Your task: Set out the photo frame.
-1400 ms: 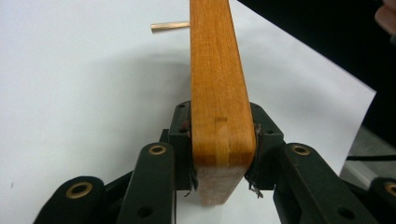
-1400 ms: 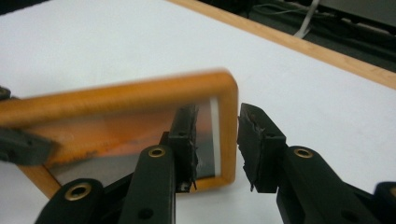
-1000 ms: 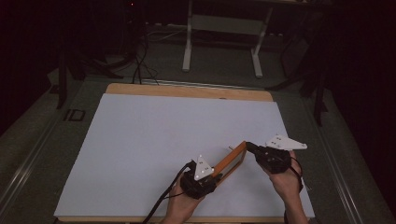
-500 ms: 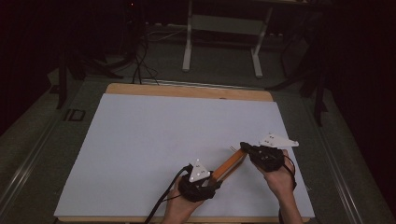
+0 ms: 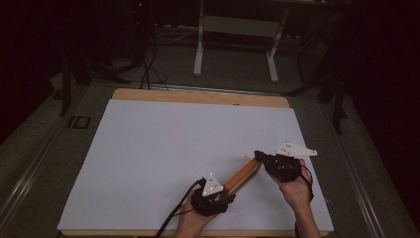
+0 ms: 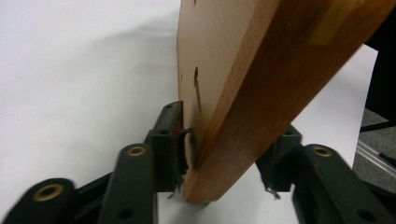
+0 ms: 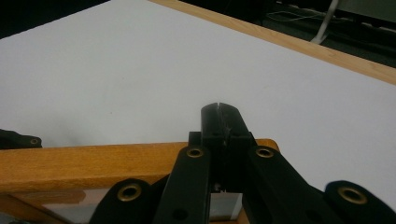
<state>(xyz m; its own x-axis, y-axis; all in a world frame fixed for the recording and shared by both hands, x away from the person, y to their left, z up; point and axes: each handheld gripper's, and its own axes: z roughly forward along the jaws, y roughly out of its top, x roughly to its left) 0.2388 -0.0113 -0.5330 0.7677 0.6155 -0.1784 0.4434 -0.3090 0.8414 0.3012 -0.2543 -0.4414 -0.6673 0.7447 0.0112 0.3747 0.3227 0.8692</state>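
Two grippers share one wooden board (image 5: 244, 175): my left gripper (image 6: 224, 175) has just been narrowing its jaws around the near end, one pad touching a face while the other stands apart, and my right gripper (image 7: 219, 122) is closed tight at the far end. With that slack the board, standing on edge and tilted over the white tabletop (image 5: 163, 148), could tip or twist out. If the right's pinch slips, it would fall flat.
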